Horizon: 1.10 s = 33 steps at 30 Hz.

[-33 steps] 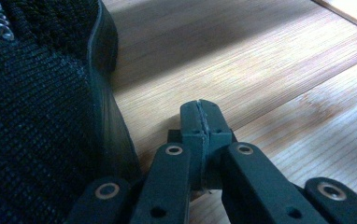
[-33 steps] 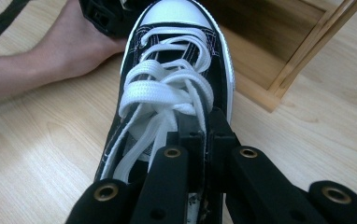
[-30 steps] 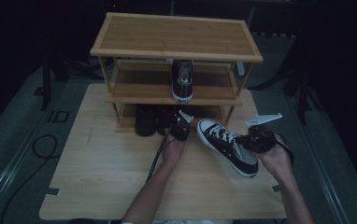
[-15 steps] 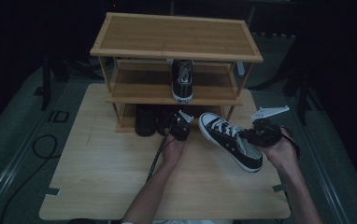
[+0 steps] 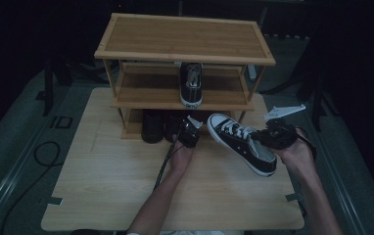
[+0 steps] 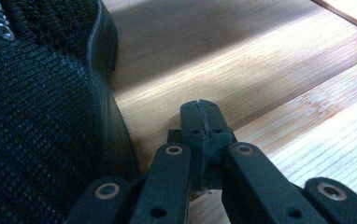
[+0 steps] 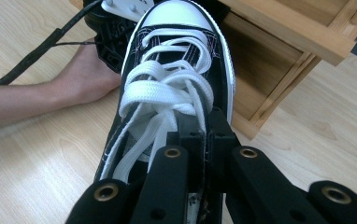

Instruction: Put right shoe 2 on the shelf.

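right gripper [image 5: 272, 138] clamped on sneaker [image 5: 241, 142] collar, holding it tilted above table [image 5: 102, 186]. left gripper [image 5: 189, 133] clenched empty, low by rack [image 5: 185, 49], beside dark shoe [image 6: 36, 116].

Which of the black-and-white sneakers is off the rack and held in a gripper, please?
The sneaker in front of the rack, gripped by the right gripper, its white toe toward the rack. Its match stands alone on the middle shelf.
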Motion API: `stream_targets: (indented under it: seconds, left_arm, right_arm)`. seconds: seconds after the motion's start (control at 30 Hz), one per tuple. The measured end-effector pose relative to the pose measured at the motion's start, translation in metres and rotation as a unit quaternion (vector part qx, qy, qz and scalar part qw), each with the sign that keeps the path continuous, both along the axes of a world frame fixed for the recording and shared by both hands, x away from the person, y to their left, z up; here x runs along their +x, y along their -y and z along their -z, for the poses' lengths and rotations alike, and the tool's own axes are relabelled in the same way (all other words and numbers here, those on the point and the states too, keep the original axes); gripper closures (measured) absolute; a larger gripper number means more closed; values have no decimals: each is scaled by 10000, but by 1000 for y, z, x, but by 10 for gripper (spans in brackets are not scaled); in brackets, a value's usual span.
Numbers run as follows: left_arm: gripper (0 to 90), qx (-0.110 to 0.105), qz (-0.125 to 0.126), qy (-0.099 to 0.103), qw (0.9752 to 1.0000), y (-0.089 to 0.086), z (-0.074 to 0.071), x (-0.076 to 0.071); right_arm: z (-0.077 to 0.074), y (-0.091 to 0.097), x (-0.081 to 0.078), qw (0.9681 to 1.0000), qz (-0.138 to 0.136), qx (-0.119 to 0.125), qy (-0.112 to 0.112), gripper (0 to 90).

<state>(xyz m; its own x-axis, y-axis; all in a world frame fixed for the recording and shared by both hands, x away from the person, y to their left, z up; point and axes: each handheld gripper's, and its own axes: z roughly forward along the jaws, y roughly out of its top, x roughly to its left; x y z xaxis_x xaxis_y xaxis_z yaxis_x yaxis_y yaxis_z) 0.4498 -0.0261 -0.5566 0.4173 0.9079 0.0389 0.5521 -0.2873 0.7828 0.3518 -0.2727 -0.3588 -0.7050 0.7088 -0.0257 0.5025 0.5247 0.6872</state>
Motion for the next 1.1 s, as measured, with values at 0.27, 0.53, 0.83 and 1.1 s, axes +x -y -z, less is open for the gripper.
stream_targets:
  seconds: [0.27,0.53,0.83,1.1]
  left_arm:
    - [900,2,11,-15,10000,0,0,0]
    - [900,-3,2,-2,10000,0,0,0]
    - [900,77,56,-42,9999,-1,0,0]
    - [900,45,49,-34,10000,-1,0,0]
  right_arm:
    - [-8,-2,1,10000,-51,-13,26,881]
    - [-12,-3,0,9999,-97,25,37,882]
    - [-21,-4,0,9998,-174,46,73,881]
    - [-27,-3,2,9996,-272,83,81,881]
